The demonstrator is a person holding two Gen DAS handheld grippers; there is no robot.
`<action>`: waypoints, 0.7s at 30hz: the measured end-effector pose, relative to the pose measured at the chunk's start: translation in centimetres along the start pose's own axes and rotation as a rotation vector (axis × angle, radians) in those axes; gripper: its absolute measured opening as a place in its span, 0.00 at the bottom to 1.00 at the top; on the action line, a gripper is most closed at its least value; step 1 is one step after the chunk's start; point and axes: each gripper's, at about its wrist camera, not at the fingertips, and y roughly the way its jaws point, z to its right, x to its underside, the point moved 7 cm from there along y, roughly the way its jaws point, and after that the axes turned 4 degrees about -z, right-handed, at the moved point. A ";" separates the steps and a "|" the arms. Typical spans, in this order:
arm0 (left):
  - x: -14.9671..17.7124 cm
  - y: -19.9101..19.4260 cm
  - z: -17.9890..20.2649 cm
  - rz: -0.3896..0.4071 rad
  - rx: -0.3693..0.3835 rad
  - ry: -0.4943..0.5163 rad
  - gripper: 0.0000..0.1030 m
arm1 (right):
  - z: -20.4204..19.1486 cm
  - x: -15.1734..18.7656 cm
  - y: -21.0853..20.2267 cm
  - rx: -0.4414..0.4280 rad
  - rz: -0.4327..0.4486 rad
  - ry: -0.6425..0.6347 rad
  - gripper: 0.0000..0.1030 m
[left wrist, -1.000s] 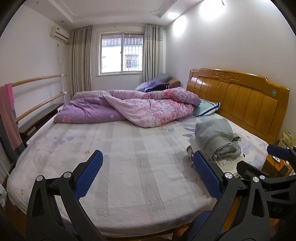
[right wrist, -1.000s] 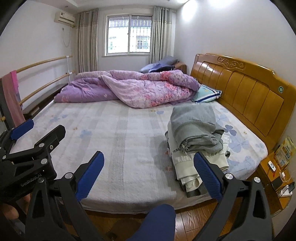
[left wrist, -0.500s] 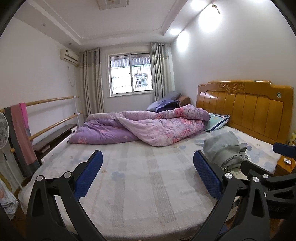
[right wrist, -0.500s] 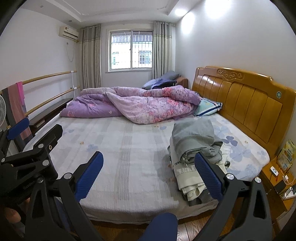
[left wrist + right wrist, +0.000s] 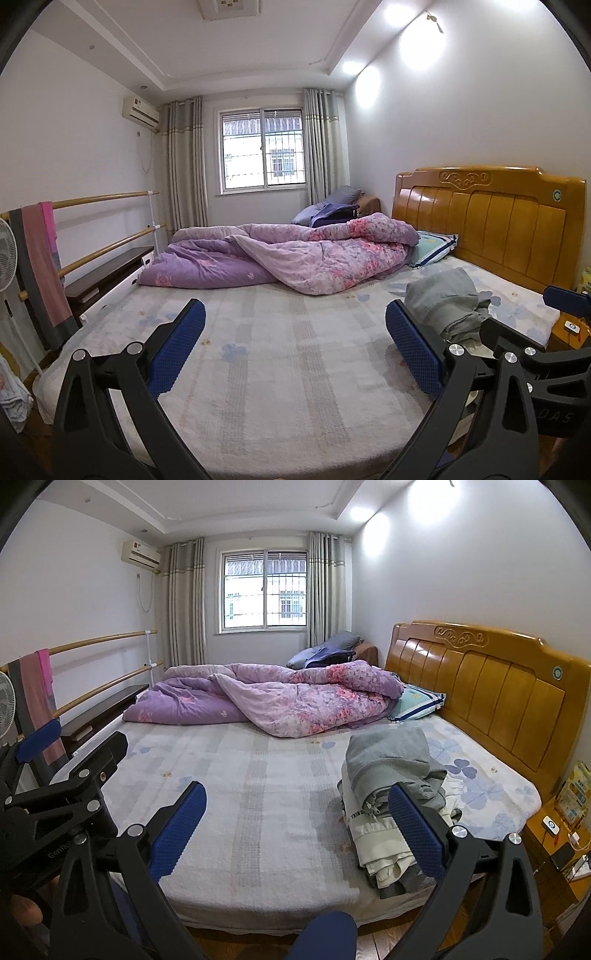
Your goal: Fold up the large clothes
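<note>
Overhead, both cameras looked across a wide bed covered with a pale grey-and-white checked sheet printed with blue flowers (image 5: 258, 775). The left gripper (image 5: 295, 347), black-framed with blue textured pads, hung above the near edge of the bed with its jaws spread wide and nothing between them. The right gripper (image 5: 297, 827), of the same build, was likewise held with its jaws wide apart and empty, above the near side of the mattress. The stack of folded clothes (image 5: 391, 794) lay on the right side of the bed near its front edge: a grey garment (image 5: 443, 302) sat on top, rumpled at its near end, over a cream garment with dark lettering (image 5: 373, 834) and something darker underneath that could not be made out clearly. In the right wrist view the right gripper's right-hand finger overlapped the stack, though whether it touched the cloth could not be told. Well beyond the stack, a crumpled purple and pink floral quilt (image 5: 280, 698) lay across the far part of the bed, with a blue-edged pillow (image 5: 417, 701) beside it against the orange wooden headboard (image 5: 487, 690). At the left stood wooden rails draped with a pink and grey towel (image 5: 40, 266).
</note>
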 end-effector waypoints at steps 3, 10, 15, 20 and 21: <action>0.0 0.3 0.0 -0.005 0.005 -0.004 0.95 | -0.4 0.3 -0.2 0.001 -0.005 -0.004 0.92; 0.2 0.6 0.1 -0.012 0.007 -0.006 0.95 | -0.4 0.4 -0.2 0.005 -0.011 0.002 0.92; 0.2 0.8 0.1 -0.014 0.006 -0.007 0.95 | -0.2 0.2 0.1 0.004 -0.014 0.004 0.92; 0.2 0.8 0.2 -0.016 0.008 -0.010 0.95 | -0.2 0.1 0.1 0.004 -0.016 0.004 0.92; 0.1 0.8 0.1 -0.014 0.007 -0.009 0.95 | -0.1 0.1 0.1 0.005 -0.015 0.004 0.92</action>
